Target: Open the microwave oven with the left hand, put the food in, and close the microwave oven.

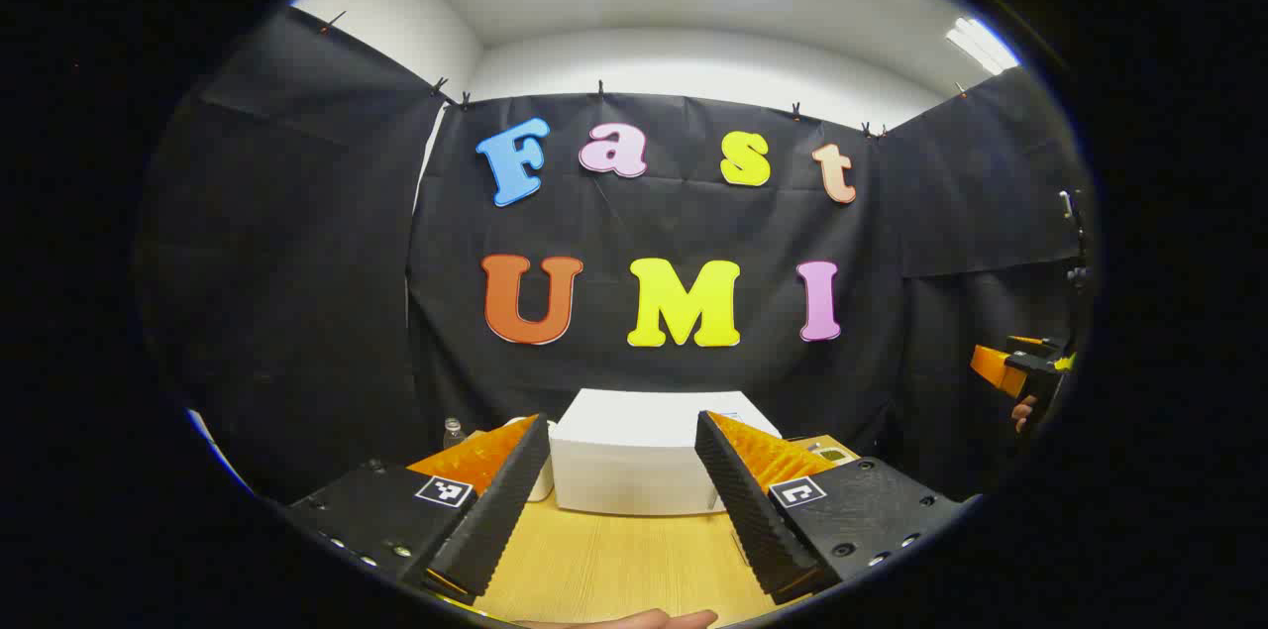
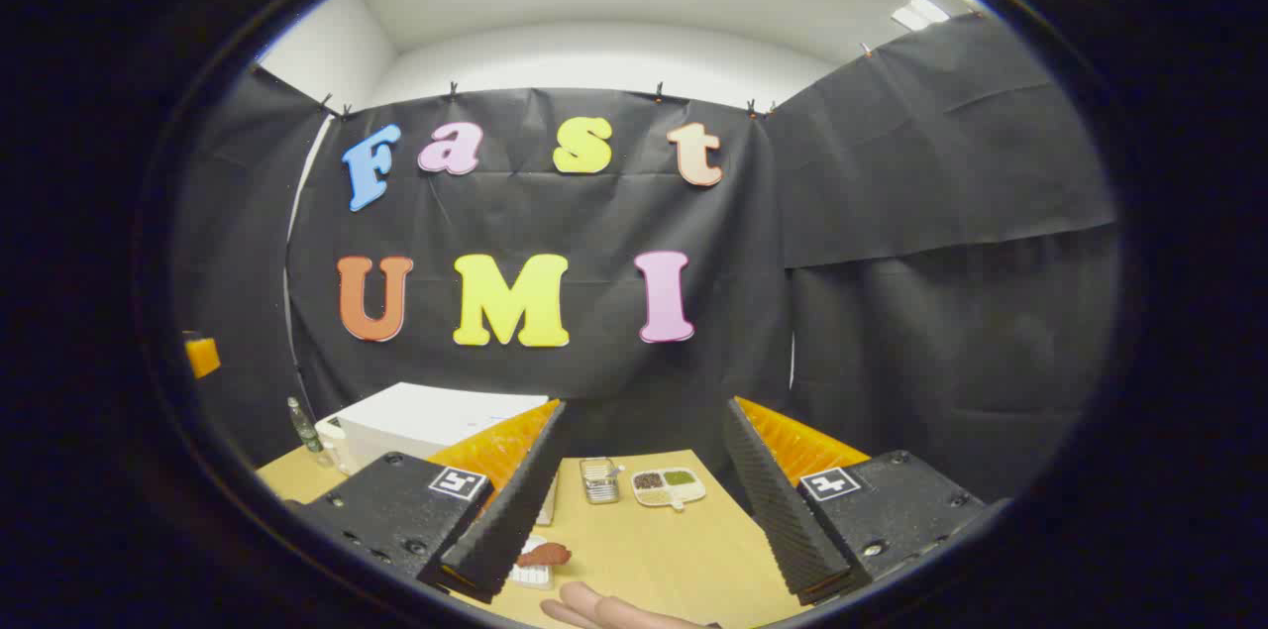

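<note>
Both tools hang wide and empty above the bench (image 1: 614, 560): the left tool (image 1: 619, 490) faces the white microwave (image 1: 634, 456) at the far edge, door seemingly closed. By the right tool (image 2: 634, 500), reddish food (image 2: 543, 556) lies near the front edge.

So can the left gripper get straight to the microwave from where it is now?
Probably yes: the left gripper is open, holds nothing, and faces the white microwave across bare table.

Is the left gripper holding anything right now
No, the left gripper is open with nothing between its fingers; the white microwave oven stands farther off on the wooden table.
</note>
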`<state>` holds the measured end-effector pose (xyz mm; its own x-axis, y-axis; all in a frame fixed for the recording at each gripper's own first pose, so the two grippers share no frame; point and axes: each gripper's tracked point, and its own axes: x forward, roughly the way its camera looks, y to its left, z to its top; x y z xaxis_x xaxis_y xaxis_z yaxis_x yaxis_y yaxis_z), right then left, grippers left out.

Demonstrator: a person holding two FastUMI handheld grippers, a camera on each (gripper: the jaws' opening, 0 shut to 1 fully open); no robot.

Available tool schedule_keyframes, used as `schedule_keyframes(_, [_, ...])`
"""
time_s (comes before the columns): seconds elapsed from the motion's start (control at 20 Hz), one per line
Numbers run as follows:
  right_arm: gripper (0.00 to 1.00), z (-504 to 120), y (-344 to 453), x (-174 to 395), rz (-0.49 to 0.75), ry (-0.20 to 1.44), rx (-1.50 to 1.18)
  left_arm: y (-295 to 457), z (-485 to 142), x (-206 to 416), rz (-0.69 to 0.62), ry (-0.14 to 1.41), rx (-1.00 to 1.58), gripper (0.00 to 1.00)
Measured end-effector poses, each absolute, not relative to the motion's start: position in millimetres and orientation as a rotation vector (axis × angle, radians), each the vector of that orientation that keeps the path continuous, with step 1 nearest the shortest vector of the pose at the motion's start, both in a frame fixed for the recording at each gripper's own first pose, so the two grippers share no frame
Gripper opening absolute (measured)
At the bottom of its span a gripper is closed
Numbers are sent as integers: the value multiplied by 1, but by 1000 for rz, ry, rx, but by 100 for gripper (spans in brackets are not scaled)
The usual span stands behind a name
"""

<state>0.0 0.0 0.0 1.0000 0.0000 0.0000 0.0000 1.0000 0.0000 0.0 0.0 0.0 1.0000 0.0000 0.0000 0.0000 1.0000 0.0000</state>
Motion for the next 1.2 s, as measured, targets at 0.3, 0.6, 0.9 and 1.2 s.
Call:
schedule_keyframes(0.3, [100, 8, -8, -7, -5, -21, -16, -9, 2, 0, -13, 0, 12, 93])
schedule_keyframes(0.6, [100, 8, -8, -17, 12, -27, -9, -21, -11, 7, -34, 35, 29, 93])
schedule_keyframes(0.9, [100, 6, -4, -21, 30, -25, -9, -38, -25, 21, -58, 53, 38, 93])
schedule_keyframes(1.2, [100, -1, -1, -26, 62, -10, -1, -79, -55, 55, -113, 92, 8, 93])
